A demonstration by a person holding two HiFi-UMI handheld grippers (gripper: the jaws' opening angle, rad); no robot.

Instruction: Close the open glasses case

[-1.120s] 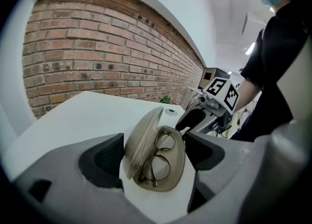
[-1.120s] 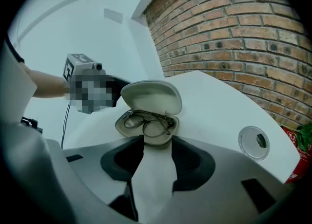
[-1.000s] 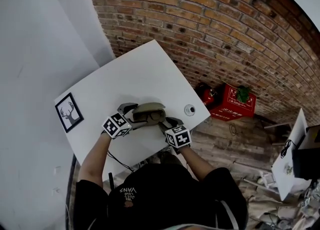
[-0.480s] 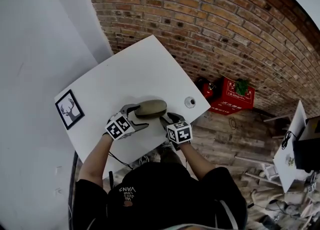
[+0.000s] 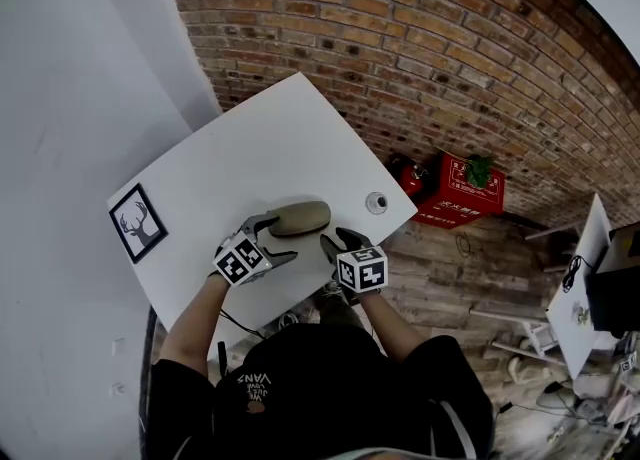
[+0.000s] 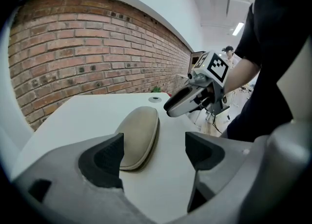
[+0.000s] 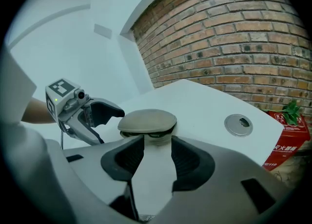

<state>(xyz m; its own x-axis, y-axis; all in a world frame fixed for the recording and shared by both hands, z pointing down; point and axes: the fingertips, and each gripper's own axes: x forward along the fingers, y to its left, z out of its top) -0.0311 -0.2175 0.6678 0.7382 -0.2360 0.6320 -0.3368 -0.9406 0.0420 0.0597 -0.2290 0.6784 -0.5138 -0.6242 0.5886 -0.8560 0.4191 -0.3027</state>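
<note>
The tan glasses case (image 5: 300, 217) lies on the white table (image 5: 250, 148) with its lid down. In the right gripper view the case (image 7: 147, 121) shows a thin dark slit under the lid's near edge, with the glasses dimly visible inside. My left gripper (image 5: 268, 240) is open at the case's left end, its jaws apart from the case (image 6: 139, 135). My right gripper (image 5: 335, 243) is open just short of the case's right end, with nothing between its pads. Each gripper appears in the other's view: left gripper (image 7: 92, 113), right gripper (image 6: 192, 99).
A framed deer picture (image 5: 137, 223) lies at the table's left corner. A round metal cable grommet (image 5: 376, 202) sits near the right edge. Beyond that edge, a red crate with a plant (image 5: 462, 188) stands on the floor by the brick wall.
The case's lid has come down from open, with the glasses showing, to closed. Both grippers have drawn back a little from the case.
</note>
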